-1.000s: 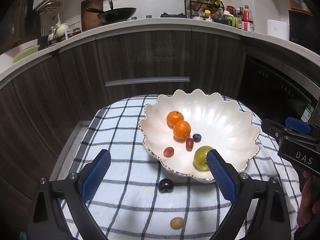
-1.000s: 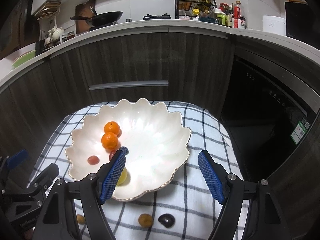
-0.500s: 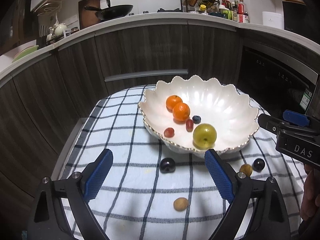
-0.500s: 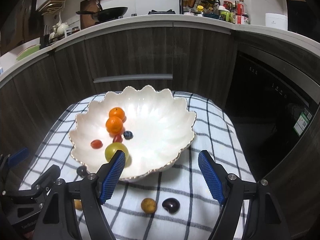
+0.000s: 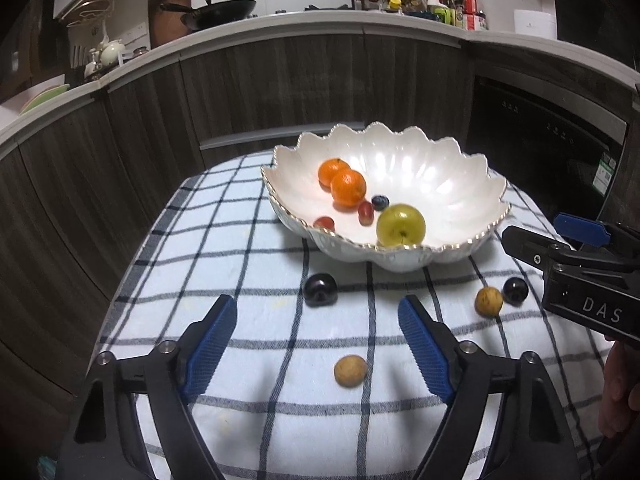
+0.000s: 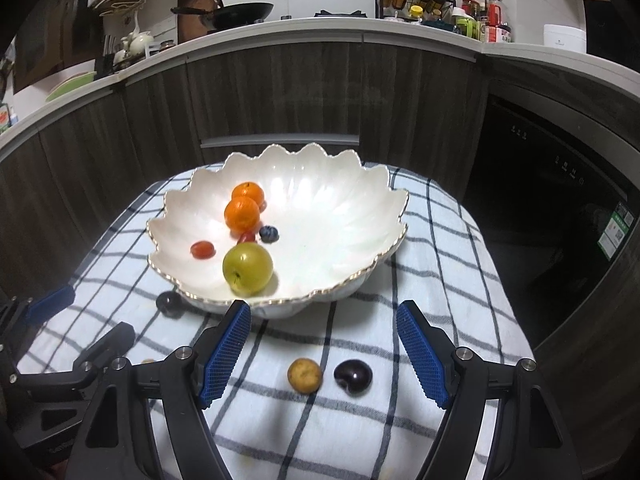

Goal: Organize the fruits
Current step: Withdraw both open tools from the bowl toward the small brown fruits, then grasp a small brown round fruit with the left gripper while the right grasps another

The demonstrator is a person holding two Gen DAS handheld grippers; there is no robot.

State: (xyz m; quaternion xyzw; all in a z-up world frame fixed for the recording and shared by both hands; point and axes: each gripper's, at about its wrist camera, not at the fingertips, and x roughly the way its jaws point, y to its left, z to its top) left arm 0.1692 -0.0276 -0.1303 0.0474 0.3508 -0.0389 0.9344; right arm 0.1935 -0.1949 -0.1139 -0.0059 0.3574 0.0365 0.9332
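Hovering over checked cloth (image 5: 260,320), both jaws apart, gripping nothing; lying loose before bowl (image 6: 384,216): two plums, two longans.

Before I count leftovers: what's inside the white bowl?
The white bowl holds two oranges, a green fruit, a blueberry and two red grapes, one partly hidden behind the green fruit.

black frames, ribbed blue jaws, perhaps silver screws
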